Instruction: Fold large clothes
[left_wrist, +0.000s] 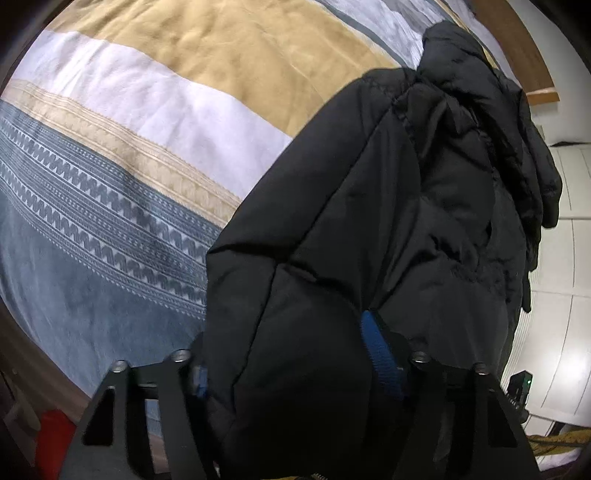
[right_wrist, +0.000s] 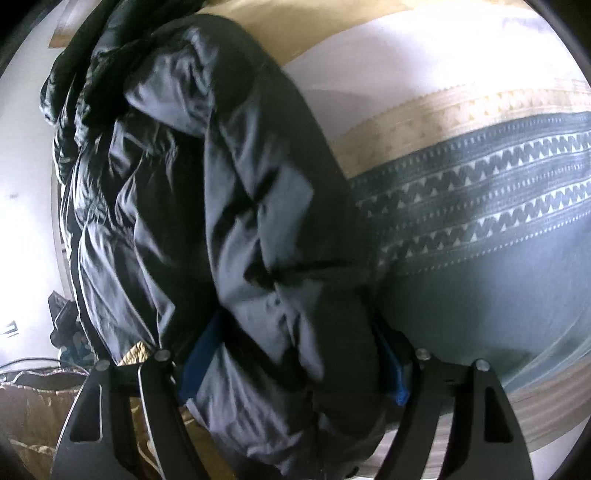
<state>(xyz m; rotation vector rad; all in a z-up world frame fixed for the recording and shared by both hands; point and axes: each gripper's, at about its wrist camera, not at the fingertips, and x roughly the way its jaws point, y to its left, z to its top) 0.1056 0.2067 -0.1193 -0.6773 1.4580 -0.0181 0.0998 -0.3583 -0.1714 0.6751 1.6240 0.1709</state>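
Black quilted puffer jacket (left_wrist: 369, 221), sheen greyish in right wrist view. Bedcover (left_wrist: 129, 155) striped tan, white, beige and blue-grey, with dark zigzag bands. Gripper pads (left_wrist: 380, 354) blue.

Fisheye warp, right-view blur and glare

The big jacket (left_wrist: 369, 229) lay on the bed (left_wrist: 147, 147), near its edge, with its puffy folds between both tongs.

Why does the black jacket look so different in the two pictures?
Left wrist view: sharp, evenly lit, jacket matt black. Right wrist view: motion-blurred, jacket shining greyish, bedspread and left side glaring white. Both bend the bedspread stripes fisheye-style.
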